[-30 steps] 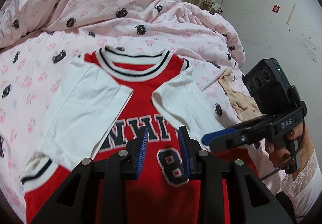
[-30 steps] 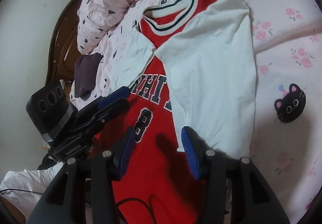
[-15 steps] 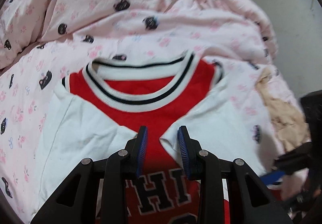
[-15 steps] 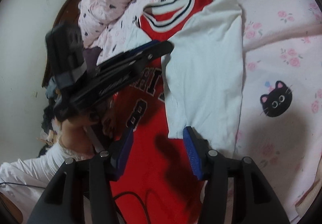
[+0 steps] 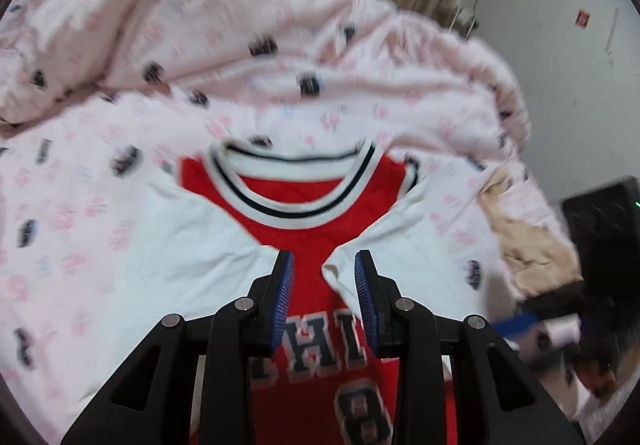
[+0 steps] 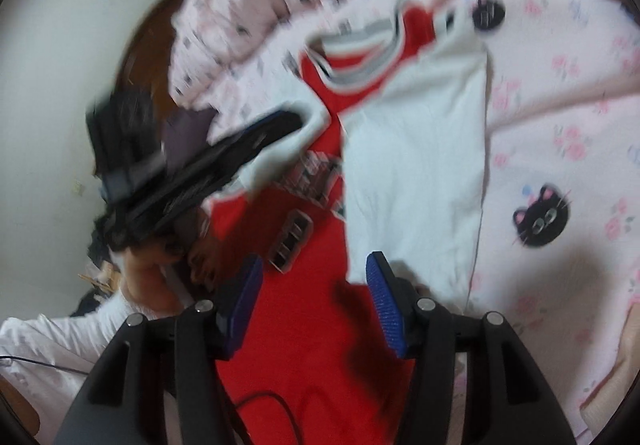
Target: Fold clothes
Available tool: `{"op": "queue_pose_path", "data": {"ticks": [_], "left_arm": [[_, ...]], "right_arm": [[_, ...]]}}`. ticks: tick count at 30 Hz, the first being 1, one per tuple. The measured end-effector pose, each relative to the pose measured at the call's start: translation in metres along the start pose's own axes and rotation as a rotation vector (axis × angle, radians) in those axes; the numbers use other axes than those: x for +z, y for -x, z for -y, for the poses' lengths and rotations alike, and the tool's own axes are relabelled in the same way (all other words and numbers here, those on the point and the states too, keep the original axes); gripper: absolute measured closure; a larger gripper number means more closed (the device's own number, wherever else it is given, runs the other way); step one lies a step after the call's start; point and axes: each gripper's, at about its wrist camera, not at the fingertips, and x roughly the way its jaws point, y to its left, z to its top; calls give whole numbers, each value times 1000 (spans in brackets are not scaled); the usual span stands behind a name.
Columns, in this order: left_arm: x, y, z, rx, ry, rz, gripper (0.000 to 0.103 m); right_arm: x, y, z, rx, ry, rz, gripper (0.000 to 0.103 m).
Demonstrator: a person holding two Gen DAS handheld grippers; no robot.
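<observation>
A red jersey (image 5: 320, 237) with white sleeves lies flat on the bed's pink cat-print quilt (image 5: 280, 57), its collar toward twelve o'clock; the left gripper (image 5: 324, 301) hovers over its chest, fingers parted and empty; the right gripper (image 6: 316, 297), likewise spread and holding nothing, hangs above the red lower part.

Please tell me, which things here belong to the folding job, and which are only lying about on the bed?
For the job:
- jersey, red, white sleeves folded inward
- left gripper, open
- right gripper, open

Only lying about:
- quilt, pink
- beige cloth
- dark cloth
</observation>
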Motion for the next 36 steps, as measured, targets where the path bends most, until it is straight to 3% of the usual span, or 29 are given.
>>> {"op": "queue_pose_path", "data": {"ticks": [2,5,9,13,16,22,29,36], "left_arm": [[-7,31,-9,-3,-7,35,74],[-20,63,-29,23,-26,53,63],[-32,75,-57,70,-55,47,63],[-36,71,-84,40,-38,26,63],[-24,57,-96,-3,-38,15,57],[8,13,-114,-41,-80,-36,57],[37,-40,-141,-104,-75,-100,57],[50,-76,-140,-156,-117,-128,57]], "right_arm": [[0,15,-1,-7,-3,65,47],[-2,28,3,-30,-21,132,47],[-2,32,10,-72,-39,155,47],[-3,35,16,-114,-57,178,47],[-4,27,23,-142,-55,166,42],[8,20,40,-160,-48,172,38],[32,13,56,-194,-7,189,38],[48,4,73,-191,-8,181,39]]}}
